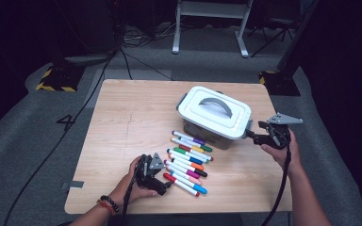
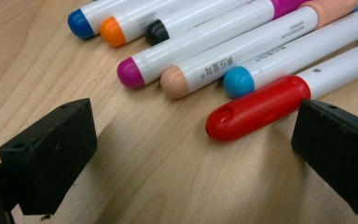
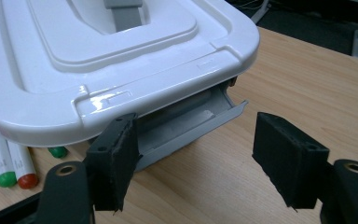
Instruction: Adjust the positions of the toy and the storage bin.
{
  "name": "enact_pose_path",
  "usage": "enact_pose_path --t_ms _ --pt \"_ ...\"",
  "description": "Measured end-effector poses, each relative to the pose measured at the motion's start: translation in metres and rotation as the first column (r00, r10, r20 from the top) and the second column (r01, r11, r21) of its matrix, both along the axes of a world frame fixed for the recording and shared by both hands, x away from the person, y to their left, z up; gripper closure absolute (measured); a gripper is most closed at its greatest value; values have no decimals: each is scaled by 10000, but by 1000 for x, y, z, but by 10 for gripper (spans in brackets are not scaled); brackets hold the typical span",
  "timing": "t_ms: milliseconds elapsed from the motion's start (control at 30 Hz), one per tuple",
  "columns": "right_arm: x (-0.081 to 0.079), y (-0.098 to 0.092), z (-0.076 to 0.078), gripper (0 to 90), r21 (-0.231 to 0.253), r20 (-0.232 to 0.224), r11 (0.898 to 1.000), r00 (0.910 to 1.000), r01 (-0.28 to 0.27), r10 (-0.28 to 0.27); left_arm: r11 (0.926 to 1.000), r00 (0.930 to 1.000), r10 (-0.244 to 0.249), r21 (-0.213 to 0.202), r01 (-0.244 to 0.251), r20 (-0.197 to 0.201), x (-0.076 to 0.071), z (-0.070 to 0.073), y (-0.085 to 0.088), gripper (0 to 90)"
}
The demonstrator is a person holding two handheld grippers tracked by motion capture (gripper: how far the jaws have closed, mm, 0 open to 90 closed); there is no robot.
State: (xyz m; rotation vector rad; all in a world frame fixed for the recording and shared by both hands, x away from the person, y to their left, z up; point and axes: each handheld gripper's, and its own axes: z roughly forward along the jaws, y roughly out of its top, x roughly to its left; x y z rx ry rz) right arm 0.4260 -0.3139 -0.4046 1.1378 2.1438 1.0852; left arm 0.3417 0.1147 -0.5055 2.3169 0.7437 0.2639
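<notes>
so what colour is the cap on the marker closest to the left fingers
Red cap, clearest in the left gripper view.

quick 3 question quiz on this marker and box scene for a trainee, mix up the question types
1. True or false: the lid sits on the storage box.
2. Which marker lies nearest the left gripper? A) green B) the red-capped marker C) black
3. What part of the box is the right gripper facing?

Key:
1. True; the white lid with its grey handle covers the box.
2. B; its cap lies between the open jaws in the left gripper view, no pad pressing on it.
3. The grey side latch, flipped outward under the lid's edge; the jaws stand open around it, not gripping.
</notes>
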Motion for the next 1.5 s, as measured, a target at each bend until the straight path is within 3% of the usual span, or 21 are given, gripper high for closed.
enact_pose_path --t_ms 100,300,333,567,600,667,733,767,900,1067,1233,1367,1467,1500 --pt "1 -2 -2 368 528 -229 9986 9997 -80 93 10000 10000 -86 24 86 -16 5 0 0 5" --pt "-4 0 -2 421 666 -279 9969 9987 -417 437 9997 9997 247 54 -247 -11 15 1 2 5" --pt "-6 2 -2 420 690 -333 9947 9964 -759 783 9997 9997 259 5 -259 -19 17 0 2 5" --pt "-11 11 2 418 375 -330 9911 9911 -1277 1290 9975 9975 711 -4 -711 -25 35 0 10 6" --pt "-13 16 2 376 48 -399 9878 9870 -1553 1554 9970 9970 768 -7 -768 -11 38 0 11 6" --pt "-15 24 0 366 -690 -466 9853 9871 -1565 1535 9967 9967 808 -3 -808 -13 42 0 11 6" --pt "-17 27 -1 373 -913 -348 9843 9883 -1513 1487 9955 9955 948 4 -948 14 47 0 11 6" --pt "-17 28 -2 391 -548 -265 9887 9901 -1393 1380 9949 9949 1009 -2 -1009 -3 49 0 11 7" --pt "-18 28 -4 375 -383 -431 9858 9859 -1633 1617 9944 9944 1059 40 -1059 26 52 1 12 7" --pt "-23 29 -5 360 -232 -383 9813 9810 -1910 1900 9974 9974 719 -24 -719 55 42 1 20 32" --pt "-29 27 -8 356 -453 -270 9792 9800 -1980 1969 9992 9992 399 -40 -399 26 16 1 25 30" --pt "-29 19 2 351 -55 41 9830 9830 -1833 1833 9998 9998 177 -14 -177 3 -4 1 19 28" --pt "-29 17 22 346 146 609 9846 9830 -1742 1731 10000 10000 -82 -18 82 -3 -14 1 8 27" --pt "-29 17 22 346 146 609 9846 9830 -1742 1731 10000 10000 -53 -34 53 2 -16 0 4 27"
